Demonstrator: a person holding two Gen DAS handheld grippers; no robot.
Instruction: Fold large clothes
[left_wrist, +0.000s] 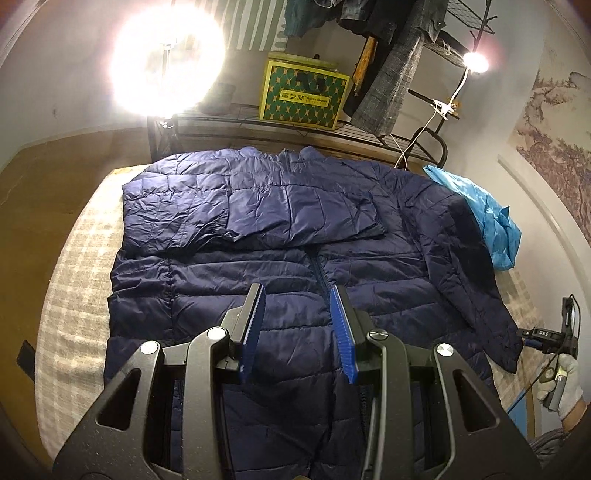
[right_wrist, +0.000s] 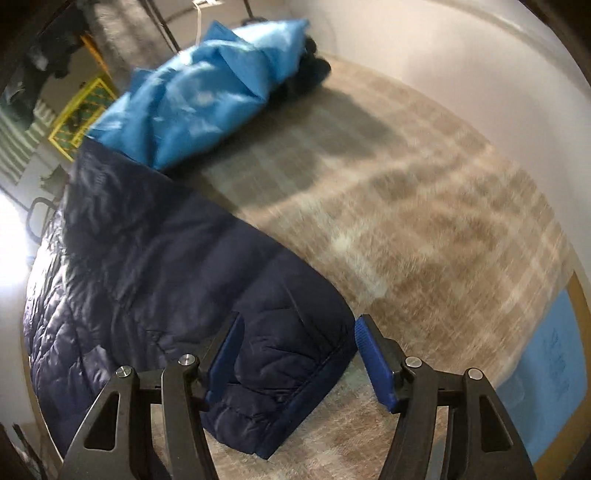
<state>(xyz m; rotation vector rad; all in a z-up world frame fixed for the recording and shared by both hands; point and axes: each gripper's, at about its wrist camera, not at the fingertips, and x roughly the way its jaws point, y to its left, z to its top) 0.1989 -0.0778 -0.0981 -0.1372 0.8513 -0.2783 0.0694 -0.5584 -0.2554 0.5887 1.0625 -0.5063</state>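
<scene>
— How far has she got with that navy puffer jacket (left_wrist: 295, 258)?

— Going by the left wrist view, about a third, I'd say. It lies zip-up on the plaid bed cover (left_wrist: 74, 258). One sleeve (left_wrist: 258, 210) is already folded across the chest. The other sleeve (left_wrist: 476, 273) is stretched out toward the edge near the light-blue plastic bag (left_wrist: 484, 214). So that sleeve needs bringing in, and then the body needs folding up.

— And the left gripper (left_wrist: 299, 308)?

— Hovering above the lower front of the jacket, pointing up the zip. Its blue pads are spread and nothing sits between them, so it's released. You can also glimpse the gloved right hand (left_wrist: 561, 380) out beside the cuff, holding its tool.

— What about the right wrist view?

— It's blurry, but clear enough. The right gripper (right_wrist: 299, 341) is low over the outstretched sleeve's cuff (right_wrist: 288, 384), jaws wide apart. One pad is over the quilted fabric and the other is beyond the cuff's edge, above the plaid cover (right_wrist: 424, 221). It's straddling the cuff end, not pinching it yet, as far as I can tell. The blue bag (right_wrist: 192, 88) sits farther up, against the sleeve's shoulder end.

— So a grab on that cuff looks likely?

— That's my guess.
</scene>
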